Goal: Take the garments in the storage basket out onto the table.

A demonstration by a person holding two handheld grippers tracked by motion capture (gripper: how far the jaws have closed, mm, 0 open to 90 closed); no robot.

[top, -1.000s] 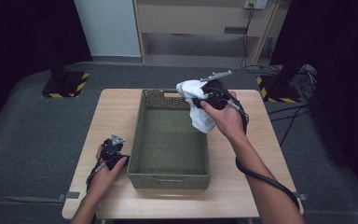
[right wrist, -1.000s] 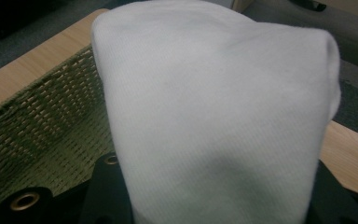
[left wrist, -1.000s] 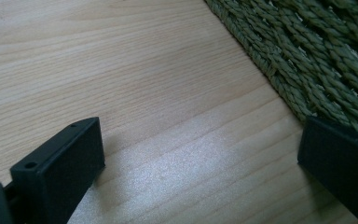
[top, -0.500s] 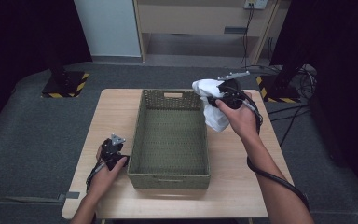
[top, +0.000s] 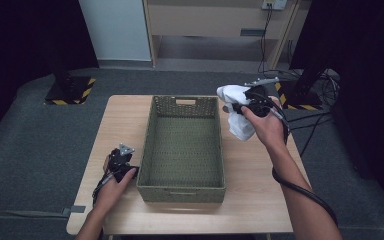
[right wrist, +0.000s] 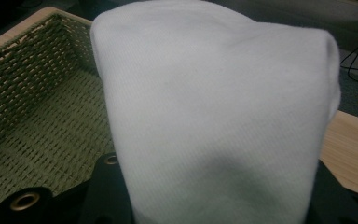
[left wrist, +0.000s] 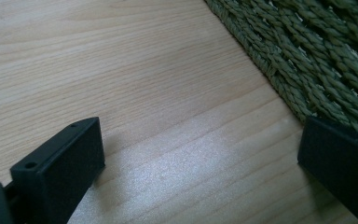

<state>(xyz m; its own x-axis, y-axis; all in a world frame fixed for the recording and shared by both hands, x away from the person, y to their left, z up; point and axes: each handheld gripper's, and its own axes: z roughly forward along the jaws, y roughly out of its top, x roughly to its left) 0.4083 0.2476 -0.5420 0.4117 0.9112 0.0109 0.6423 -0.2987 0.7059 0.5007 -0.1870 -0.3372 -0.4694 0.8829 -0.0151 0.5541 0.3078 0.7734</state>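
A white cloth (top: 237,112) hangs from my right gripper (top: 236,106), which is shut on it just past the far right corner of the green woven basket (top: 184,147). Seen from the right gripper view, the cloth (right wrist: 219,112) drapes over the jaws and hides them, with the basket (right wrist: 32,107) to its left. My left gripper (top: 122,165) rests low on the table beside the basket's near left corner. Its jaws stand wide apart with bare wood between them (left wrist: 200,154), and the basket wall (left wrist: 307,60) is at the upper right.
The wooden table (top: 125,120) has bare room left of the basket and along its right side. A cable (top: 300,187) trails from the right gripper along the forearm. Dark floor, a stand base (top: 70,90) and cables lie beyond the table.
My right gripper has carried the white cloth rightward, from over the basket's far right part to just outside its rim. The left gripper has stayed put.
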